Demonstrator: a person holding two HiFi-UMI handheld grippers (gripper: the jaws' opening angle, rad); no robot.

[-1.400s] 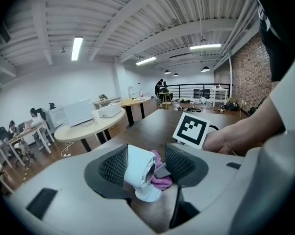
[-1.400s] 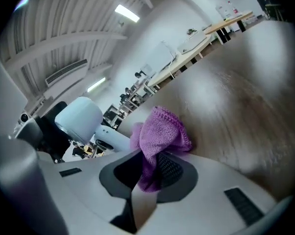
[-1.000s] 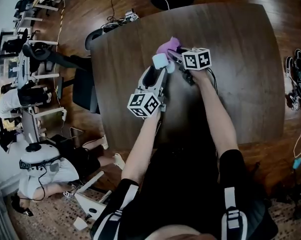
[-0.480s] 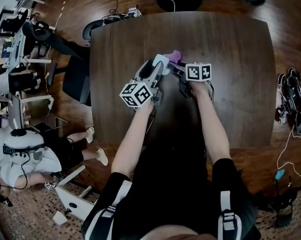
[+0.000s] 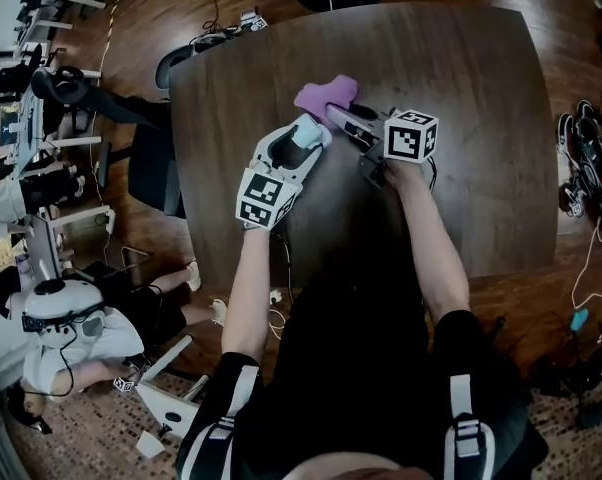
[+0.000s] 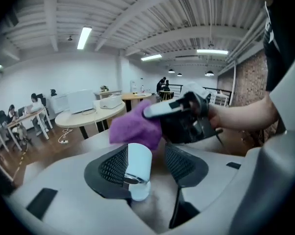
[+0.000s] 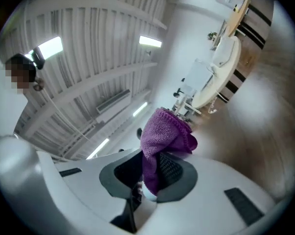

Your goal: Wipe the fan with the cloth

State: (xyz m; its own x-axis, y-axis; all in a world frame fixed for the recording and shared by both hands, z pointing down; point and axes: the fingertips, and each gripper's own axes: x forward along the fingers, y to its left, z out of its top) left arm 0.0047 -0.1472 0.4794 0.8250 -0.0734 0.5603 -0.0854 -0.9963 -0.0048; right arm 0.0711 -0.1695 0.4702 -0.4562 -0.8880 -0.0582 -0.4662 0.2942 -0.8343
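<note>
Fan x1 betw. left claw jaws, cloth x1 right claw

Fan: small white cylinder with silver ring near lower end, roughly upright. Sits between left tongs, touching left pad; narrow gap to right pad. In head view, at tongs' tip over dark desk.

Cloth: purple, knit-textured, bunched. Lower part pinched between pads of right tongs; upper part bulges out past tips. Lies just beyond fan; contact not discernible.
</note>
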